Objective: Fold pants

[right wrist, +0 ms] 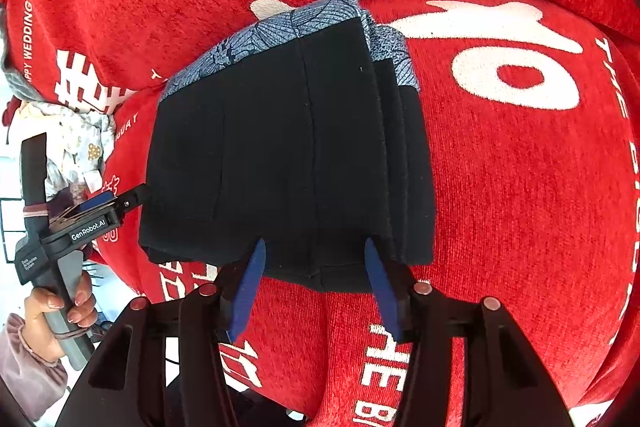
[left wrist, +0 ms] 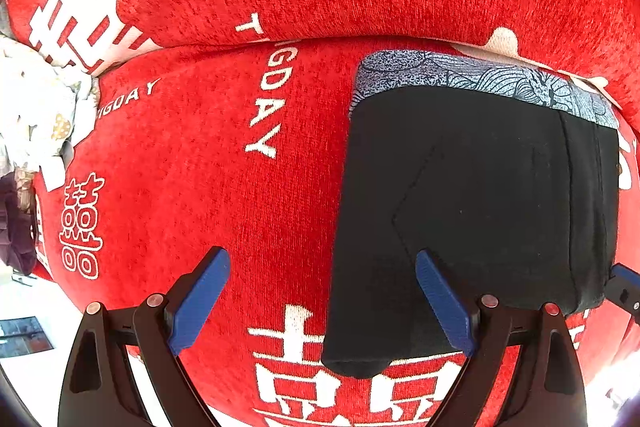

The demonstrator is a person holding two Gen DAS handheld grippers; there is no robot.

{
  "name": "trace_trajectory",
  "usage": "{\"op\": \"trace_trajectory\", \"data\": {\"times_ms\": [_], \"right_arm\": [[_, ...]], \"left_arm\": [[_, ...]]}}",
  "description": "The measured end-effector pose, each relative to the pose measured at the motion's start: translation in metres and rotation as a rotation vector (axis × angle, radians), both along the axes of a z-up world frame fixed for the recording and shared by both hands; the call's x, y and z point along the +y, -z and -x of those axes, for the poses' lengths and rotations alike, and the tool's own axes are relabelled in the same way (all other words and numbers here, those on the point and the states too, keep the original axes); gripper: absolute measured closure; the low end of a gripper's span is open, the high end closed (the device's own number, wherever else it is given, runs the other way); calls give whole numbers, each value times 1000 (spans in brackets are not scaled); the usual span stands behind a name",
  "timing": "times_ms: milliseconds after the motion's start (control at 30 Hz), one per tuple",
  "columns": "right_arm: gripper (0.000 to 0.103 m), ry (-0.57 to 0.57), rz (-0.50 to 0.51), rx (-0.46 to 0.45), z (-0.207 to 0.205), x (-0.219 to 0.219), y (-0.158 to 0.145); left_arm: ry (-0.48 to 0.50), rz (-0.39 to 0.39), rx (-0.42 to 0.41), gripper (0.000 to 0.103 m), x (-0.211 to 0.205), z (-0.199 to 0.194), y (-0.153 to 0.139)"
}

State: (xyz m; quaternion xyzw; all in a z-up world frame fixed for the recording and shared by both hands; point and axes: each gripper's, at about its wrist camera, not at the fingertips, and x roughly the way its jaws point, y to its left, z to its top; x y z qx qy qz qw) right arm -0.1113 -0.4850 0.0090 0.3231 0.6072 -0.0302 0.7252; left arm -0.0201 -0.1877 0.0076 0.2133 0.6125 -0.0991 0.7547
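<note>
Lifting both tongs straight up seems best now, since the black pants (right wrist: 280, 155) lie folded on the red blanket (right wrist: 520, 187) just ahead of the half-open, empty right tongs (right wrist: 312, 283) and beside the wide-open, empty left tongs (left wrist: 320, 303).

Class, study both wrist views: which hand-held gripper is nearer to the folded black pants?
Right. The right hand-held gripper straddles the near edge of the black pants, jaws open. The left hand-held gripper sits at their left side, mostly over the red blanket, jaws wide open.
</note>
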Motion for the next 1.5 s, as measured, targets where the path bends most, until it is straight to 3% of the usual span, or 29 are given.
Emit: {"op": "trace_trajectory", "data": {"times_ms": [233,400,567,633,800,1000,1067,1133,1300,1400,1467,1500], "right_arm": [[46,-1,19,8,-3,-2,-6],[34,19,49,1,0,-20,-14],[24,80,15,-12,5,-52,-8],[23,92,-13,-29,5,-62,-4],[22,66,-150,-62,-4,-75,19],[22,1,-297,-58,-11,-77,50],[22,5,-348,-70,-12,-79,57],[20,3,-401,-89,-17,-78,64],[19,-29,-425,-106,-34,-75,71],[20,31,-461,-95,-34,-80,76],[34,70,-456,-77,-31,-83,77],[39,80,-431,-59,-29,-83,77]], "left_arm": [[3,0,6,8,0,-3,4],[6,11,13,8,2,-10,7],[18,109,4,8,10,-34,1],[33,181,50,8,14,-47,3],[63,366,315,8,20,-72,37],[66,510,391,8,23,-84,57],[80,525,402,8,19,-84,63],[96,534,411,1,12,-83,69],[123,525,415,1,-3,-71,78],[138,492,399,0,-12,-63,77],[107,481,402,2,-14,-60,76],[103,495,408,14,-17,-59,75]]}}
